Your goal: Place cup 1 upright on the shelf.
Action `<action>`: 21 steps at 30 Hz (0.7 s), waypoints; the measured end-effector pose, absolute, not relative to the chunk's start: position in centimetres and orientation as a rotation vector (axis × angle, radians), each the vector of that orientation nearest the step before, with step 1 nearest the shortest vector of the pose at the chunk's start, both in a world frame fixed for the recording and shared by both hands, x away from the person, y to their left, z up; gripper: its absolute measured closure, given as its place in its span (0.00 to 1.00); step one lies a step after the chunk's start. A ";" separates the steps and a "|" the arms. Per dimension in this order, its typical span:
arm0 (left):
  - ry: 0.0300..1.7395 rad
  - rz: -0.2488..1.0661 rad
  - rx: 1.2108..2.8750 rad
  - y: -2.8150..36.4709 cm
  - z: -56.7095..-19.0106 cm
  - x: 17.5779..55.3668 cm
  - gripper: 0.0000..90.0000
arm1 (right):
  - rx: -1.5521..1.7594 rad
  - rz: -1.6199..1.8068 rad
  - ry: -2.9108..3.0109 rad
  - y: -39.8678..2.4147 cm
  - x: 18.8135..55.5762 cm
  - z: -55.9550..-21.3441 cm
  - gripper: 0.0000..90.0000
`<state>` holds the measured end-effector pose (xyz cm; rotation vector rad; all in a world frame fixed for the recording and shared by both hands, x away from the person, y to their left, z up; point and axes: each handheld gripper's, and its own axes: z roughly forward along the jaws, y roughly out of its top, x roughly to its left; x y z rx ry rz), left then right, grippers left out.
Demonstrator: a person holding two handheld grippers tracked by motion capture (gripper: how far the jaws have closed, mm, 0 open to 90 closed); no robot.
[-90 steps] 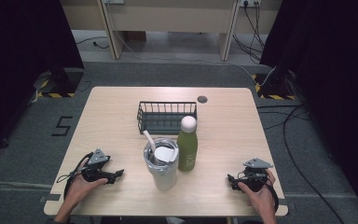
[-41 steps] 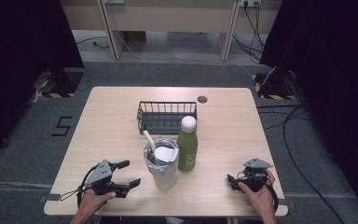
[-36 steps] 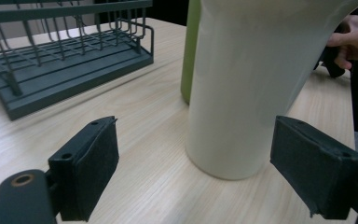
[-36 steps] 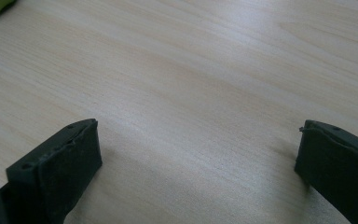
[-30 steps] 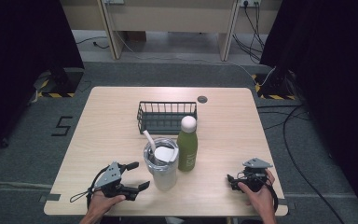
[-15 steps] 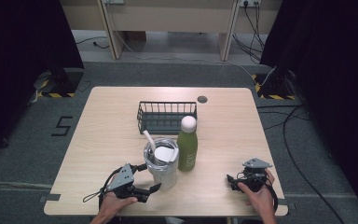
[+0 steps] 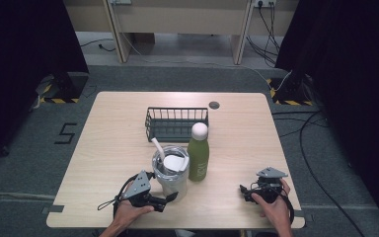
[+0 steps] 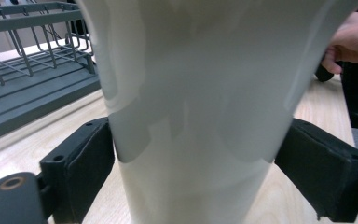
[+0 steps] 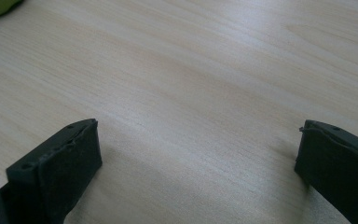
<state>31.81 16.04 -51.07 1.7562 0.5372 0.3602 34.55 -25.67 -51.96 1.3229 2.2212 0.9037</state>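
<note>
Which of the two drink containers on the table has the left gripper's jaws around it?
The silver tumbler, left of the green bottle; left gripper straddles it.

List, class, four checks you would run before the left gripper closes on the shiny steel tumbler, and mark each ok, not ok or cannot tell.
1. Shiny steel tumbler sits between the jaws of the left gripper: ok.
2. Jaw pads pressing its wall: cannot tell; they stand close on both sides.
3. Tumbler clear of the green bottle with a white cap: not ok; they stand very close together.
4. White straw and lid loose or fixed: cannot tell.
5. Right gripper out of the way, open over bare wooden table: ok.
</note>
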 end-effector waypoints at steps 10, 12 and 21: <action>0.547 0.357 1.731 15.4 -51.3 32.2 0.10 | 1.325 0.904 2.222 -25.6 34.5 -52.0 0.00; 0.549 0.354 1.724 15.2 -51.3 32.3 0.10 | 1.326 0.904 2.222 -25.6 34.5 -52.0 0.00; 0.539 0.362 1.713 14.8 -51.4 32.6 0.10 | 1.320 0.903 2.225 -25.6 34.6 -52.0 0.00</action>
